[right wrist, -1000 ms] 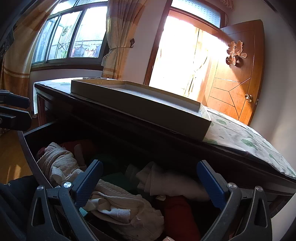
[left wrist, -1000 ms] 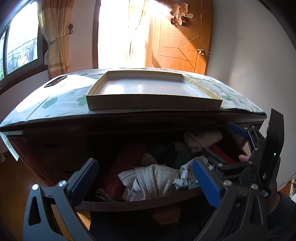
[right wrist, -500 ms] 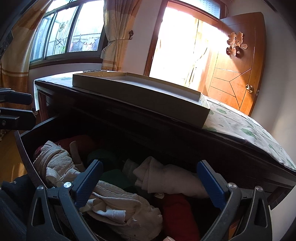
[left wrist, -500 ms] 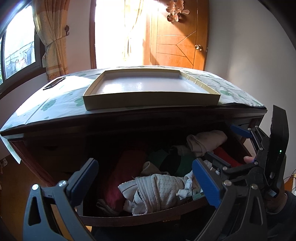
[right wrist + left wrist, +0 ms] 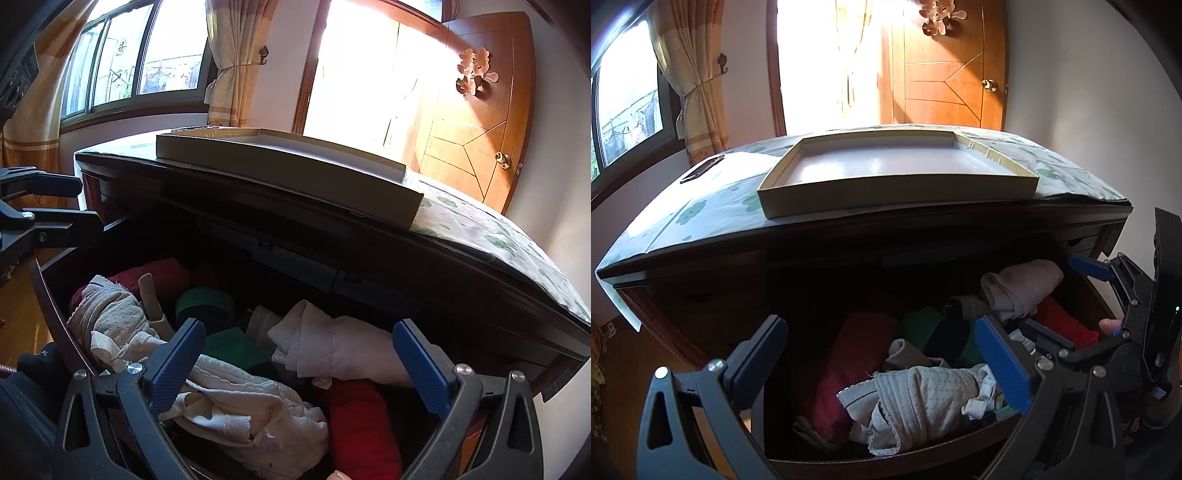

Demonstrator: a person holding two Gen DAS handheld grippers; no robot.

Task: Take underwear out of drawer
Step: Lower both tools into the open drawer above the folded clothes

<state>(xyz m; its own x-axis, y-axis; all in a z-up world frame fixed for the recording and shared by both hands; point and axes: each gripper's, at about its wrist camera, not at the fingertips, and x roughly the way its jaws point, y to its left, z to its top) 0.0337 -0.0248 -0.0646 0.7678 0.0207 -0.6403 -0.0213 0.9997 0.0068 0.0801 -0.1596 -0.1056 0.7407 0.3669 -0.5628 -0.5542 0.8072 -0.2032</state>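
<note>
Left wrist view, gripper: the left gripper (image 5: 886,354) hangs with its blue pads wide apart and nothing between them, in front of the open drawer (image 5: 886,459).
Left wrist view, underwear: a pale dotted garment (image 5: 923,398) lies at the drawer's front rim, just beside a dark red roll (image 5: 846,373); green and dark pieces sit behind it.
Left wrist view, other gripper: the right gripper (image 5: 1049,295) shows at the drawer's right end, near a cream roll (image 5: 1019,288) and a red piece (image 5: 1063,326).
Left wrist view, advice: I judge the dotted garment the easiest pick here; come down over its bunched middle so one pad does not snag the drawer front.
Right wrist view, gripper: the right gripper (image 5: 299,354) is also spread open and empty, poised over the clothes.
Right wrist view, underwear: the cream roll (image 5: 332,350) lies between the pads' line of sight, with a white knit piece (image 5: 243,406) in front and a red piece (image 5: 362,424) beside it.
Right wrist view, advice: close on a thick fold of one garment only, then lift straight up, clear of the desk (image 5: 480,229) overhang and its shallow box (image 5: 288,177).
</note>
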